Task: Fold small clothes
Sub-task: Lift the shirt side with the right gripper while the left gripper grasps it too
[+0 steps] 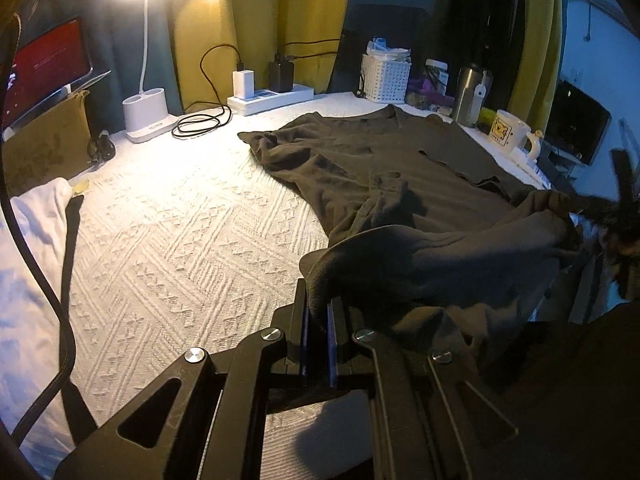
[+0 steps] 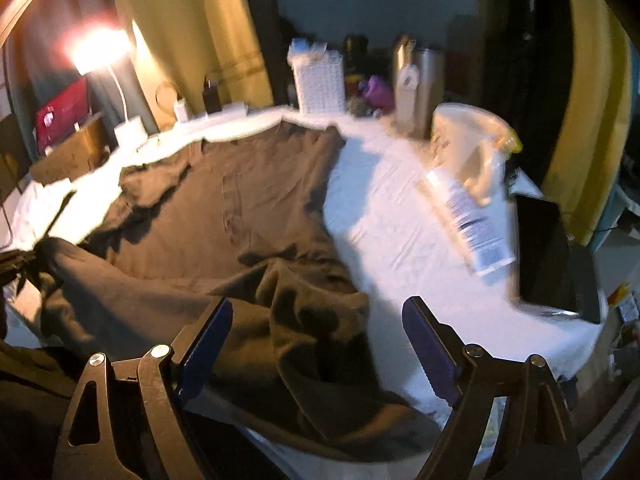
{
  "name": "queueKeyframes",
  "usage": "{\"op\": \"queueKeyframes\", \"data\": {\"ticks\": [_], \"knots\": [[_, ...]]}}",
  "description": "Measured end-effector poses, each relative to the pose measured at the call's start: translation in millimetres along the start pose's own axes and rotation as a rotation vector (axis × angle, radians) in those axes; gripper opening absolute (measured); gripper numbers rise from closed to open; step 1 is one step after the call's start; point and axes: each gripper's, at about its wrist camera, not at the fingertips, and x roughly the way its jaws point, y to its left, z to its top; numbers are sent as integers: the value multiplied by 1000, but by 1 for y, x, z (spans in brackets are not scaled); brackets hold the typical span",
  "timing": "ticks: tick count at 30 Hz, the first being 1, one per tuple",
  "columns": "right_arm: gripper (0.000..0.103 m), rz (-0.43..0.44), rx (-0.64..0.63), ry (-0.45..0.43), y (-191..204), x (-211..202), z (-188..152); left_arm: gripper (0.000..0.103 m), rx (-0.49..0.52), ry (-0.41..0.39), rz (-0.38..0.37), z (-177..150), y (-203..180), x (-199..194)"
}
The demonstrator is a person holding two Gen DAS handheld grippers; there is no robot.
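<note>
A dark brown garment (image 1: pixel 384 168) lies spread on the white textured cloth (image 1: pixel 180 232) covering the table. My left gripper (image 1: pixel 318 300) is shut on the garment's near edge and lifts a fold of it off the cloth. In the right wrist view the same garment (image 2: pixel 248 208) lies in front of my right gripper (image 2: pixel 316 312), which is open with its blue pads (image 2: pixel 430 344) wide apart over a bunched near corner. The right gripper holds nothing. The left gripper (image 2: pixel 16 264) shows at the far left of that view.
At the back stand a lit desk lamp (image 1: pixel 148 104), a power strip (image 1: pixel 272 98), a white basket (image 1: pixel 386 72), a steel tumbler (image 1: pixel 472 96) and a mug (image 1: pixel 514 132). A white tube (image 2: pixel 468 220) and a dark tablet (image 2: pixel 560 256) lie at the right. A laptop (image 1: pixel 48 68) stands at the left.
</note>
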Motion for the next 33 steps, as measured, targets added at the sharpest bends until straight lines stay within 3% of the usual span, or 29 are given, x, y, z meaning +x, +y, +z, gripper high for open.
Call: {"op": "queueKeyframes", "data": {"ticks": [1, 2, 3, 4, 17, 27, 33], "knots": [[50, 0, -4, 13, 2, 5, -2, 5, -1, -4, -2, 0, -1, 0], [27, -7, -12, 23, 5, 9, -3, 5, -1, -9, -5, 0, -1, -1], [18, -4, -25, 20, 9, 9, -3, 5, -1, -19, -8, 1, -2, -2], [16, -2, -38, 12, 12, 6, -3, 5, 2, -33, -12, 2, -3, -5], [12, -74, -114, -220, 24, -78, 33, 5, 25, -226, -10, 38, -14, -52], [12, -86, -125, -336, 27, -89, 71, 5, 59, -329, 32, 75, -11, -63], [12, -97, -135, -364, 25, -81, 93, 5, 91, -348, 65, 93, -6, -56]]}}
